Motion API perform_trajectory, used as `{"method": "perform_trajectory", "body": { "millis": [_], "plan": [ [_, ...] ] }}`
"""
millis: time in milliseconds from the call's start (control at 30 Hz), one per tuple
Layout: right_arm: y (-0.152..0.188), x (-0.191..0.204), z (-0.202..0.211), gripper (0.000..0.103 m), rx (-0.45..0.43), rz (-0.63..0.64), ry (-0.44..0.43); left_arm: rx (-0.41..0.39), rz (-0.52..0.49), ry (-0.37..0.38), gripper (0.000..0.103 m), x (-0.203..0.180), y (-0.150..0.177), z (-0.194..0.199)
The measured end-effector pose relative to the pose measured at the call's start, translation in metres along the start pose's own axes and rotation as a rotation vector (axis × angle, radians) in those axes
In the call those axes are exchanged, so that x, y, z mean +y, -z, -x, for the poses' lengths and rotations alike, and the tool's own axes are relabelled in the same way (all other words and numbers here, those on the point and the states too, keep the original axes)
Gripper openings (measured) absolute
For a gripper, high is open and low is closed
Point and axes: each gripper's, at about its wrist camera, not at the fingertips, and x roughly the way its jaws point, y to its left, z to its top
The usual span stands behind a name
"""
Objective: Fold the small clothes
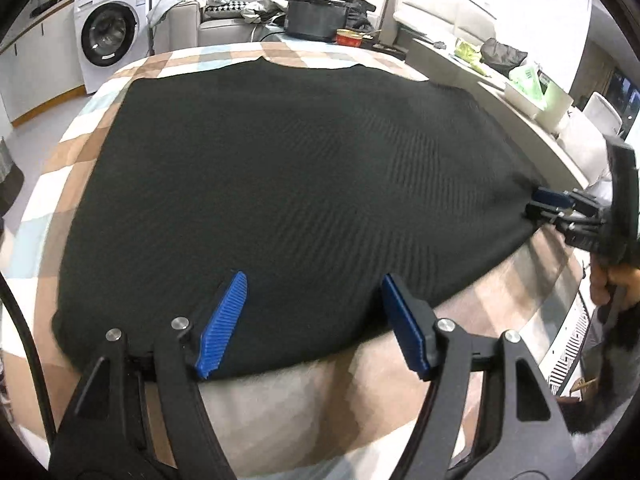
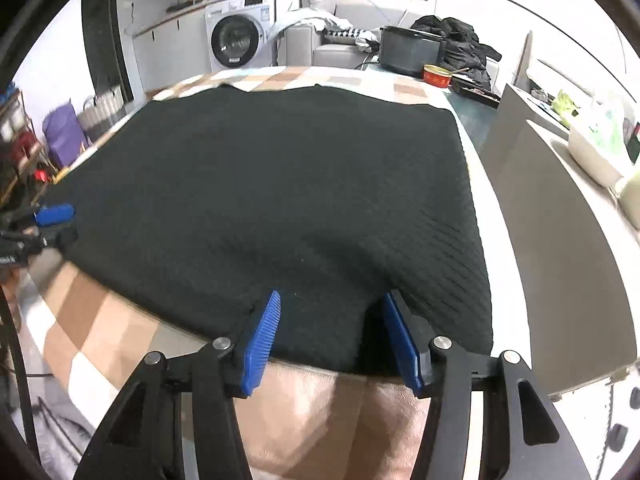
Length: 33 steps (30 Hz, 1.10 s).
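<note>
**Left wrist view: both tools spread at the near hem of a flat garment**

Left wrist view. A black ribbed garment (image 1: 288, 184) lies flat on a checked cloth (image 1: 80, 160) covering the bench, neckline toward 12 o'clock, hem toward 6 o'clock. The left tool (image 1: 312, 312) stands spread over the hem's left part, blue pads either side of the fabric edge, nothing pinched. The right tool (image 1: 548, 204) appears at 3 o'clock, at the hem's far corner.

Right wrist view. The right tool (image 2: 328, 336) is likewise spread, its pads straddling a slight hump of cloth without visibly pressing it. The left tool (image 2: 52, 216) shows at 9 o'clock.

The garment's long axis probably runs from 6 to 12 o'clock, ahead of both tools; each hand is nearest its own hem corner, so a fold would likely carry the hem toward 12 o'clock.

A washing machine (image 1: 108, 32) stands behind; its labels are too small to read.
</note>
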Motion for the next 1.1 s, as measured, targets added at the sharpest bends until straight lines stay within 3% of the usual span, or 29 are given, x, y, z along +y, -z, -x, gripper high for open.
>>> {"method": "perform_trajectory", "body": {
  "millis": [100, 267, 400, 600, 733, 833, 1100],
  "plan": [
    [-0.004, 0.011, 0.005, 0.055, -0.01, 0.021, 0.023, 0.0, 0.049, -0.009, 0.068, 0.011, 0.008, 0.011],
    [-0.016, 0.04, 0.016, 0.055, -0.056, -0.02, -0.12, -0.026, 0.222, -0.046, 0.068, 0.05, 0.02, 0.039],
    [-0.023, 0.064, 0.014, 0.056, -0.054, 0.031, -0.112, -0.024, 0.319, -0.039, 0.068, 0.072, 0.025, 0.052],
    [-0.027, 0.051, 0.011, 0.059, -0.066, -0.017, -0.113, -0.023, 0.585, 0.123, 0.067, 0.111, 0.048, 0.069],
    [-0.027, 0.046, 0.012, 0.059, -0.073, -0.031, -0.112, -0.077, 0.689, 0.11, 0.068, 0.123, 0.051, 0.07],
    [-0.028, 0.044, 0.016, 0.059, -0.092, -0.048, -0.135, -0.071, 0.775, 0.114, 0.068, 0.13, 0.052, 0.057],
    [-0.028, 0.045, 0.017, 0.06, -0.105, -0.046, -0.142, -0.165, 0.783, 0.0, 0.066, 0.123, 0.031, 0.03]
  ]
}}
